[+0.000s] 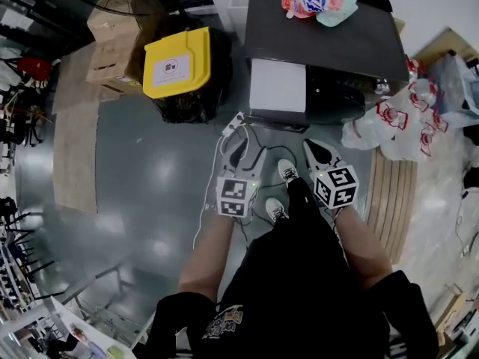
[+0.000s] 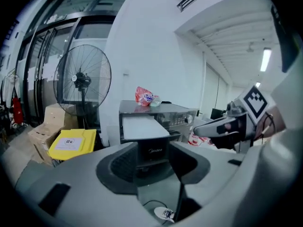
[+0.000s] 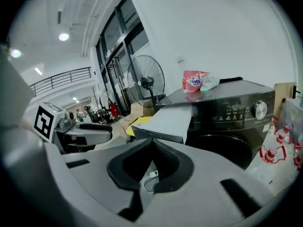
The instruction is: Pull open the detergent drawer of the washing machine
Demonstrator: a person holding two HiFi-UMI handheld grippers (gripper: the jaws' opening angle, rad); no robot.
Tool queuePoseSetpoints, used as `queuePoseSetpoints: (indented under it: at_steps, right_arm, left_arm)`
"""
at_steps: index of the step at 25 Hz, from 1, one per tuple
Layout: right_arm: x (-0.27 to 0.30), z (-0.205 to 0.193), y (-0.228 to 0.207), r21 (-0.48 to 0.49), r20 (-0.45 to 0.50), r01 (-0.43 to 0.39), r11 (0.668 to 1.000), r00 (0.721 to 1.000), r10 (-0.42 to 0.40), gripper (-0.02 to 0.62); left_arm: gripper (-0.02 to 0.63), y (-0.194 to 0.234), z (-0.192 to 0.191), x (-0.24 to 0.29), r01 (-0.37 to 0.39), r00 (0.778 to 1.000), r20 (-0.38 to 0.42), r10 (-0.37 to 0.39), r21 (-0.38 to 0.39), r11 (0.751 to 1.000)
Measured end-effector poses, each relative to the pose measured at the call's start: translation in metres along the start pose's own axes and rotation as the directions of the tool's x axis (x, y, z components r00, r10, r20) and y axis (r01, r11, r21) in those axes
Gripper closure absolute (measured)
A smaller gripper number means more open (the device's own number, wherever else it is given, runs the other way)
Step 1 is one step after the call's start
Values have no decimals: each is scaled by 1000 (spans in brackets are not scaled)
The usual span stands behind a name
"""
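White drawer (image 1: 278, 86) already sticking out of the dark washing machine (image 1: 337, 43)
On my feed the left hand-held gripper (image 1: 236, 140) has its jaws apart with nothing between, the right hand-held gripper (image 1: 314, 152) is pinched closed and empty, both near the drawer front.

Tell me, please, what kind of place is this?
Probably a workshop or test hall, not a home: the washing machine stands on a bare grey floor, close to cardboard boxes and a large pedestal fan.
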State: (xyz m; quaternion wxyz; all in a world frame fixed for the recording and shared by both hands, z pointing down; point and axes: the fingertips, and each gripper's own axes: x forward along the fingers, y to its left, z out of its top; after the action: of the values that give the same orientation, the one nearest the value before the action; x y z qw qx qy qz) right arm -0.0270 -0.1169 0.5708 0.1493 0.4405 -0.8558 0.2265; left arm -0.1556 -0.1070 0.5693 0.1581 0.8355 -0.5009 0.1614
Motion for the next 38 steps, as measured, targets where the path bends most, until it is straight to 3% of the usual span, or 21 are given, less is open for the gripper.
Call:
queuePoseSetpoints:
  at_steps: [6, 10, 18, 30, 38]
  right_arm:
    - [-48, 34, 26, -62, 101, -53, 997, 993, 59, 591]
    - [-77, 53, 36, -99, 150, -79, 992, 984, 94, 591]
    - [-136, 65, 42, -162, 181, -154, 975, 966, 183, 591]
    - [-234, 24, 36, -209, 148, -274, 939, 940, 307, 591]
    - [-266, 9, 38, -228, 141, -301, 926, 931, 338, 592]
  left_arm:
    - [520, -31, 49, -45, -21, 990, 143, 21, -1, 1000]
    - [584, -54, 67, -70, -27, 981, 191, 26, 4, 1000]
    - [594, -110, 72, -102, -62, 976, 207, 60, 0, 998]
    - [592, -228, 50, -132, -101, 976, 192, 104, -28, 995]
    - [592, -259, 45, -154, -135, 966, 216, 139, -30, 990]
